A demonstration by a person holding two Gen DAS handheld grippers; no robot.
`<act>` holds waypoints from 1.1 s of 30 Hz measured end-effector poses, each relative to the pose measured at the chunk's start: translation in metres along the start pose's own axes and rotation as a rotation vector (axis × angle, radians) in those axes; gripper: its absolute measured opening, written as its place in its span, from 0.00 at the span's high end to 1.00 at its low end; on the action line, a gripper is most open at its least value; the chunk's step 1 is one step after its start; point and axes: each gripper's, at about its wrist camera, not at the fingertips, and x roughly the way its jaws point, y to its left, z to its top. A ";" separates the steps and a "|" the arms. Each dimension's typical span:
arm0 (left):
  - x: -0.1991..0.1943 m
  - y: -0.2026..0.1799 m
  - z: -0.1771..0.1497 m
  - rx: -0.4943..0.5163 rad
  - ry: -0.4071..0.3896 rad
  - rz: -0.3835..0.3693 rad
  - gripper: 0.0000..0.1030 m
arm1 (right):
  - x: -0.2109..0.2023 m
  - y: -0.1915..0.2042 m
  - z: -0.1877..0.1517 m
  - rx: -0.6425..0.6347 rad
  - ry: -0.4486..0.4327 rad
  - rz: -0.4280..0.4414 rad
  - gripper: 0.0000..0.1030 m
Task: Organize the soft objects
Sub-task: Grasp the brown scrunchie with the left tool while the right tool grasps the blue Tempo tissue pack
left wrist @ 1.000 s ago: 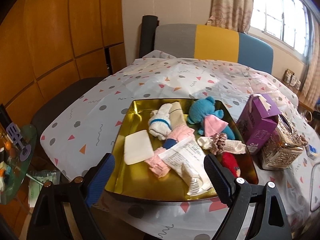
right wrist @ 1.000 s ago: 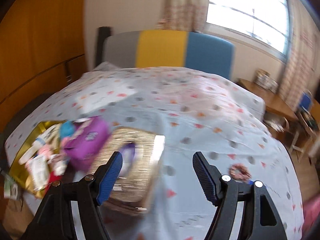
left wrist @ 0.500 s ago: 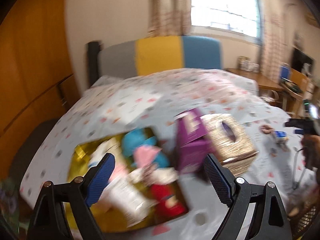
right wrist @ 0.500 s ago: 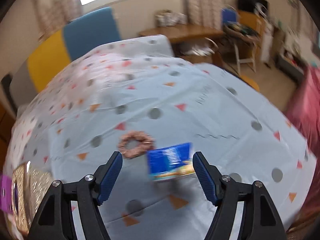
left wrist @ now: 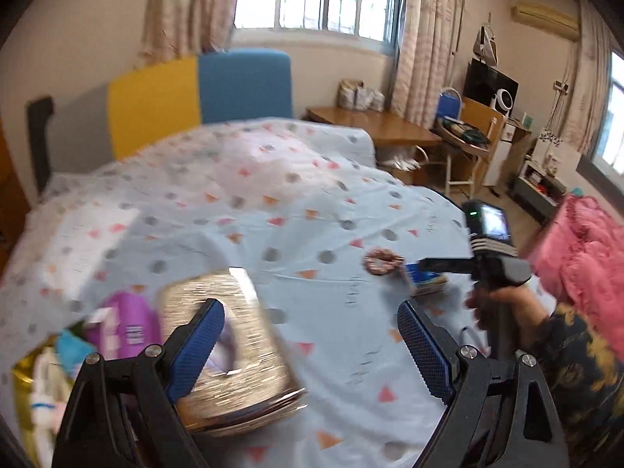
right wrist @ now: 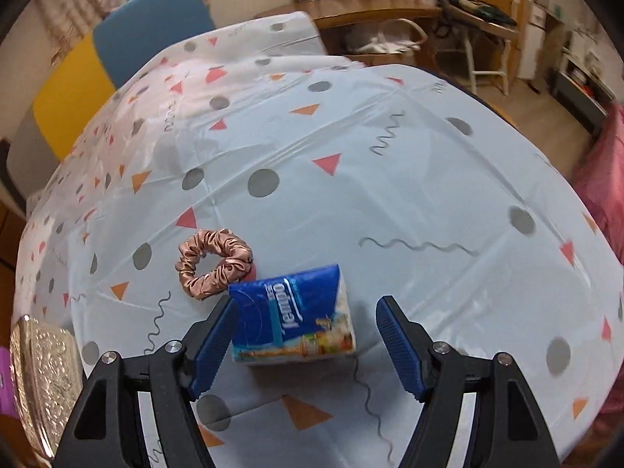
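Both fingers of the right gripper [right wrist: 306, 345] stood spread around a blue tissue pack [right wrist: 293, 314] that lay on the desk [right wrist: 390, 179]. The left finger [right wrist: 213, 341] was just beside the pack's edge; whether it touched, I cannot tell. The right finger was apart from it. A copper satin scrunchie [right wrist: 212, 263] lay next to the pack, at its far left corner. The left gripper [left wrist: 310, 351] was also spread and held nothing, above the desk beside a golden tissue box [left wrist: 234, 351]. A purple box [left wrist: 124, 325] and a gold tray [left wrist: 23, 374] of soft things were blurred at the left edge.
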 end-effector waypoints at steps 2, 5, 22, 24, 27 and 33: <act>0.027 -0.011 0.010 -0.031 0.053 -0.029 0.12 | 0.009 0.005 0.000 -0.045 0.045 0.042 0.27; 0.061 -0.020 0.022 -0.068 0.107 -0.028 0.12 | 0.017 0.018 -0.003 -0.114 0.080 0.015 0.26; 0.260 -0.102 0.040 0.099 0.308 -0.024 0.12 | -0.049 -0.070 0.004 0.289 -0.141 -0.125 0.30; 0.275 -0.109 0.040 0.101 0.320 -0.026 0.12 | -0.052 -0.069 0.003 0.276 -0.150 -0.126 0.30; 0.296 -0.118 0.038 0.116 0.337 -0.015 0.12 | -0.050 -0.065 0.005 0.265 -0.131 -0.099 0.30; 0.305 -0.119 0.032 0.170 0.335 -0.043 0.83 | -0.045 -0.051 0.006 0.213 -0.131 -0.089 0.30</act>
